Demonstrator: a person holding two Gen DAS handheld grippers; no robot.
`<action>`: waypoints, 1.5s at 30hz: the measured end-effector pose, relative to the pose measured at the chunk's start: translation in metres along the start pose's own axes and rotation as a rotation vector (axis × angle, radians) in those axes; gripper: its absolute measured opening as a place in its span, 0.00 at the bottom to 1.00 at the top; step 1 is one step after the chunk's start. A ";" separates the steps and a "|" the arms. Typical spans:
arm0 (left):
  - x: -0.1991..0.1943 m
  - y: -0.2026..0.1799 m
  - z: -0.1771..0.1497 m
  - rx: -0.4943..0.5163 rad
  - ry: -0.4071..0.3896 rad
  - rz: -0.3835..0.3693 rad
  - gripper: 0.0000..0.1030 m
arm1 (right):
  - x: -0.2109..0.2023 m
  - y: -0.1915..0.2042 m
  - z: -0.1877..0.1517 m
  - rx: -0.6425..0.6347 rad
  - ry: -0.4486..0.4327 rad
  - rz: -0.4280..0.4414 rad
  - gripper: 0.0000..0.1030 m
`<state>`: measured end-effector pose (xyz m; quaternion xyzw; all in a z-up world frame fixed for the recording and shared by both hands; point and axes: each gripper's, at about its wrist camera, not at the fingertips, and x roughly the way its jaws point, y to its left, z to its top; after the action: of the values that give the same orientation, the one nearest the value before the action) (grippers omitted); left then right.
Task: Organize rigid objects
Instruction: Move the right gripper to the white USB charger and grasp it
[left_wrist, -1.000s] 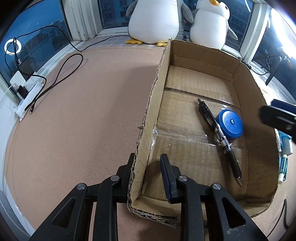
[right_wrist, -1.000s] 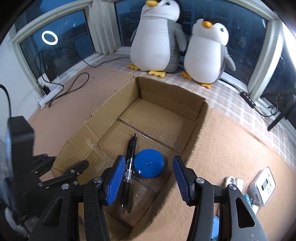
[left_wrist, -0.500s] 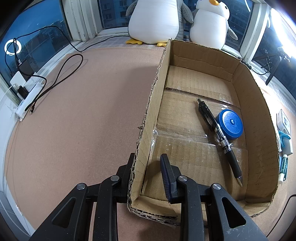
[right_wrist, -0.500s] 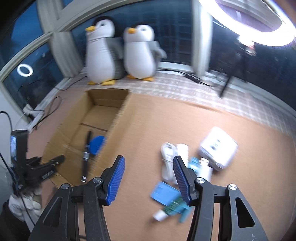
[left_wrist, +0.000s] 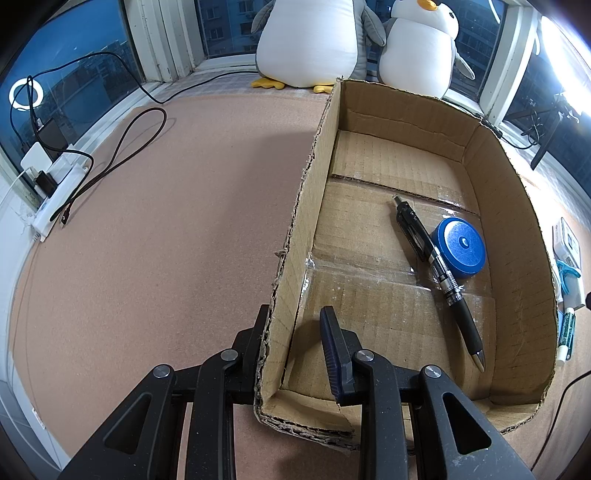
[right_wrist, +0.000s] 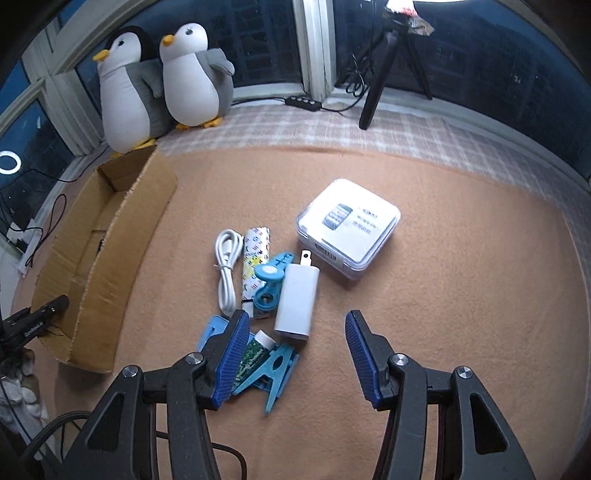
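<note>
My left gripper (left_wrist: 295, 317) is shut on the left wall of the open cardboard box (left_wrist: 306, 229), one finger outside and one inside. In the box lie a black pen (left_wrist: 439, 280) and a blue round case (left_wrist: 460, 247). My right gripper (right_wrist: 297, 319) hangs open above a pile on the tan mat to the right of the box (right_wrist: 122, 236), with nothing between its fingers. The pile holds a white charger (right_wrist: 297, 295), a coiled white cable (right_wrist: 226, 273), a patterned tube (right_wrist: 253, 258), blue clips (right_wrist: 271, 373), and a clear plastic case (right_wrist: 349, 227).
Two plush penguins (right_wrist: 192, 77) stand at the window behind the box. A power strip with black cables (left_wrist: 55, 188) lies at the mat's far left edge. A black tripod (right_wrist: 380, 85) stands on the checked sill at the back right.
My right gripper has swung from above the box, rightwards, to over the pile on the mat, still open. The left gripper and the box have not moved.
</note>
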<state>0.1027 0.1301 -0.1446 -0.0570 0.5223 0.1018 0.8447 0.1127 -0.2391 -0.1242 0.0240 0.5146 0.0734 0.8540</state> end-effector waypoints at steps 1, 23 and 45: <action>0.000 0.000 0.000 0.000 0.000 0.000 0.27 | 0.003 -0.002 0.000 0.005 0.002 0.000 0.48; 0.000 0.000 0.000 0.001 -0.001 0.000 0.27 | 0.043 -0.011 0.018 0.014 0.091 0.000 0.24; 0.000 0.000 0.000 0.001 -0.002 0.000 0.27 | 0.008 -0.034 0.005 0.063 0.049 0.009 0.20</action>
<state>0.1026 0.1296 -0.1447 -0.0564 0.5217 0.1016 0.8452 0.1246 -0.2715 -0.1328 0.0515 0.5372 0.0617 0.8396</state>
